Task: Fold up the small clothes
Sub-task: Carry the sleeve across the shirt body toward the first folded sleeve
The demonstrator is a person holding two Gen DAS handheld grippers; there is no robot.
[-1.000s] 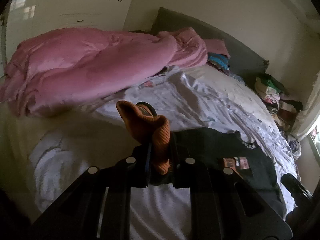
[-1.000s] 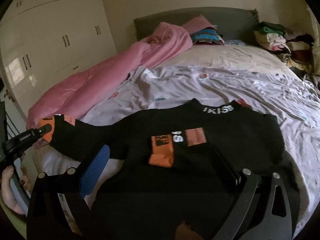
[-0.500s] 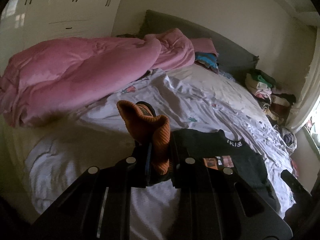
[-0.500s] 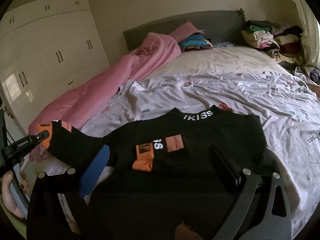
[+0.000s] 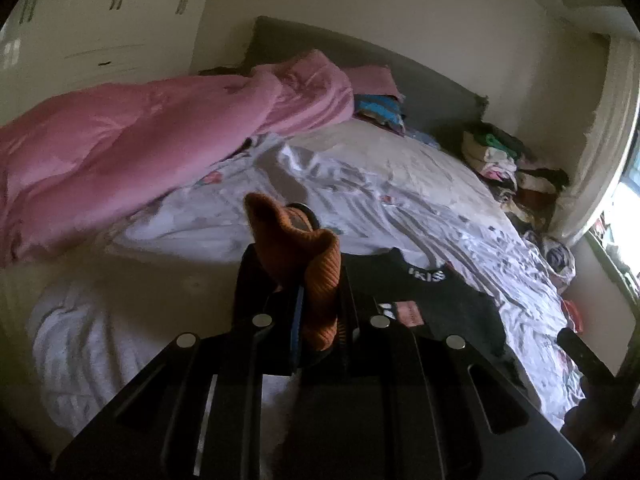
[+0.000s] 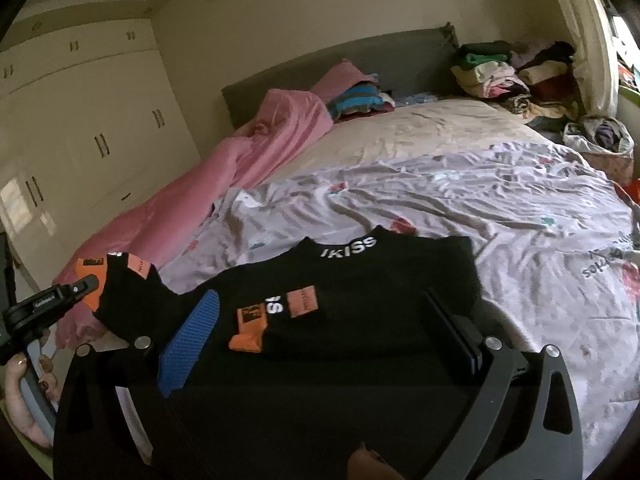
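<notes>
Left gripper (image 5: 316,276) fingers clamp the sweater's orange cuff (image 5: 316,280); right gripper (image 6: 320,332) fingers stand open over the black sweater (image 6: 360,288), so the sleeve could drag crooked

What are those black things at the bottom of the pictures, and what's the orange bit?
They are grabbers, like big tongs. A person holds one in each hand, and each carries a camera looking along its two fingers. One picture comes from the left gripper, the other from the right gripper. A black sweater lies on the bed's sheet, beside a pink quilt. The left gripper is shut on the sweater's orange cuff. The right gripper's fingers stand wide apart over the sweater.
</notes>
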